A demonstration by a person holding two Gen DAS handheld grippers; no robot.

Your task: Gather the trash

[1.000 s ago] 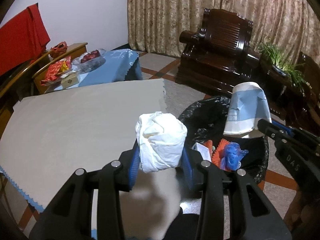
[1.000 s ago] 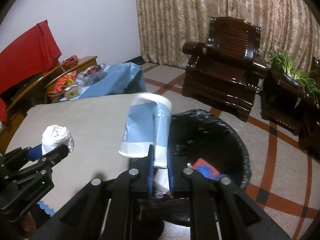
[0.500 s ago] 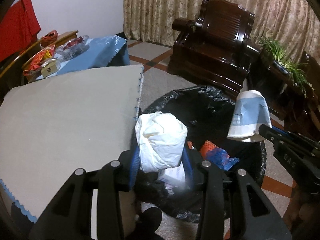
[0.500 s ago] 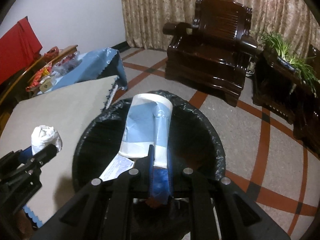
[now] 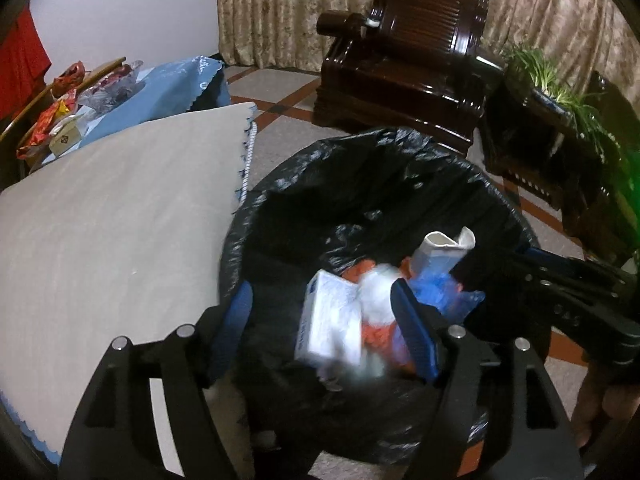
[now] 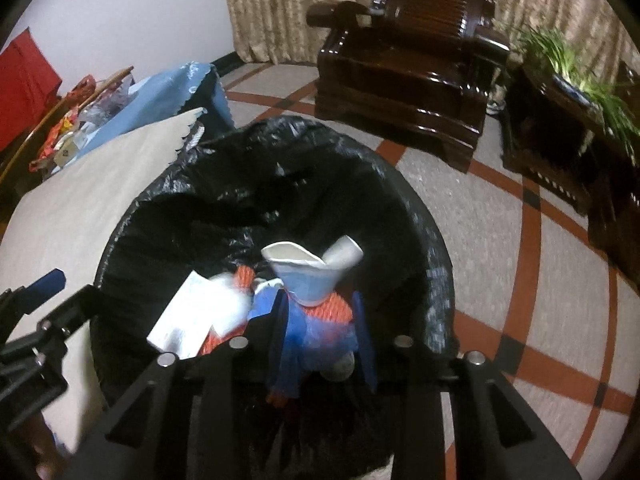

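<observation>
Over the black-lined bin (image 5: 360, 168), left claw (image 5: 324, 320) and right claw (image 6: 322, 336) hang spread apart, holding nothing.

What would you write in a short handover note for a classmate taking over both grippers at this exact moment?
Left gripper: jaws open, empty, over the black-lined bin.
Right gripper: jaws open, empty, over the same bin.
Crushed paper cup: in the bin, on top of the other trash.
White tissue wad: blurred, in the bin beside a white box.
Done: both pieces appear released into the bin.
Left: no loose trash shows on the grey table mat; check the cluttered blue-covered table behind it.
</observation>
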